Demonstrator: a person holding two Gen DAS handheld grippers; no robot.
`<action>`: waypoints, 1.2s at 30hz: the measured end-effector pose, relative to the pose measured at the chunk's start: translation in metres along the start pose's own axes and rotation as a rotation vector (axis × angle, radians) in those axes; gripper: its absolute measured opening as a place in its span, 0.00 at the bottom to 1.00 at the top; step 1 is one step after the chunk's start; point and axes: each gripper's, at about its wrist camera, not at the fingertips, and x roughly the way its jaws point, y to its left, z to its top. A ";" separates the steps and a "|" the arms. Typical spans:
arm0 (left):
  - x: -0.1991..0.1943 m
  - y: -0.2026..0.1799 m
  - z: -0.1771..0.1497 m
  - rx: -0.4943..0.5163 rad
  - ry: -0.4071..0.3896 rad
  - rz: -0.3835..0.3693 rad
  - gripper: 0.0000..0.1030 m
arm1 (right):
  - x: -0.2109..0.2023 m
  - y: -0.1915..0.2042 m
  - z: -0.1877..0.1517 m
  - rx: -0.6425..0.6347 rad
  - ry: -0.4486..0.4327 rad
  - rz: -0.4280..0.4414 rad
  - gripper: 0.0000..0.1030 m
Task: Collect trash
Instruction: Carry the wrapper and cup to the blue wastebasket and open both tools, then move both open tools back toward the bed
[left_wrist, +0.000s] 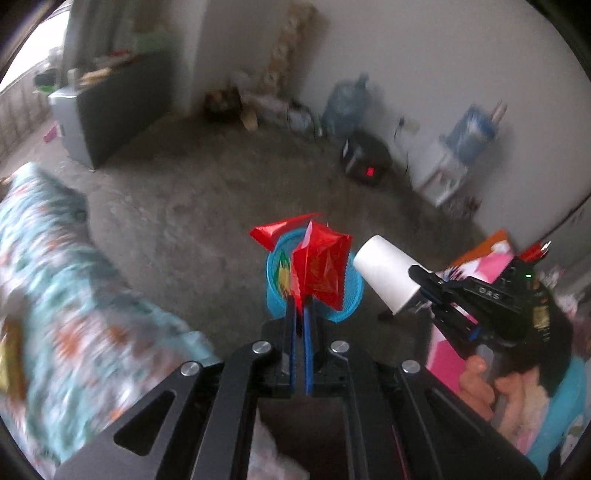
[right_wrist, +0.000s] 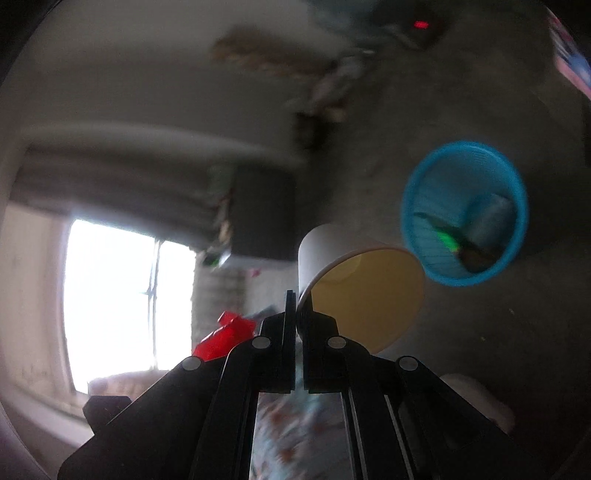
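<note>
1. The left gripper (left_wrist: 301, 301) has its jaws pinched together on a crinkled red foil wrapper (left_wrist: 321, 266), which sticks up from the blue-padded fingertips
2. Just behind the wrapper, on the grey concrete floor (left_wrist: 184, 221), stands a round blue plastic bin (left_wrist: 347, 302); the left wrist view shows a green and yellow scrap inside it
3. The right gripper (right_wrist: 297, 306) is clamped on the rim of a white paper cup with a yellowish inside (right_wrist: 364, 291), one finger inside the mouth and one outside
4. In the left wrist view that cup (left_wrist: 388, 277) is held on its side, just right of the bin and above the floor
5. From the right wrist view the blue bin (right_wrist: 417, 181) lies to the upper right of the cup, its mouth open toward the camera, with dark trash and a green scrap inside
6. A bed with a teal floral cover (left_wrist: 74, 314) fills the near left
7. Far against the white wall (left_wrist: 424, 55) are blurred water bottles and a black box showing a red light (left_wrist: 365, 158)
</note>
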 end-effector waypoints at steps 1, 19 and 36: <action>0.017 -0.005 0.006 0.015 0.025 0.013 0.03 | 0.006 -0.014 0.006 0.035 -0.007 -0.020 0.01; 0.245 -0.047 0.068 0.056 0.271 0.074 0.37 | 0.109 -0.206 0.058 0.514 0.051 -0.225 0.63; 0.043 -0.046 0.061 0.060 -0.137 -0.027 0.75 | 0.030 -0.087 0.032 0.180 -0.122 -0.119 0.72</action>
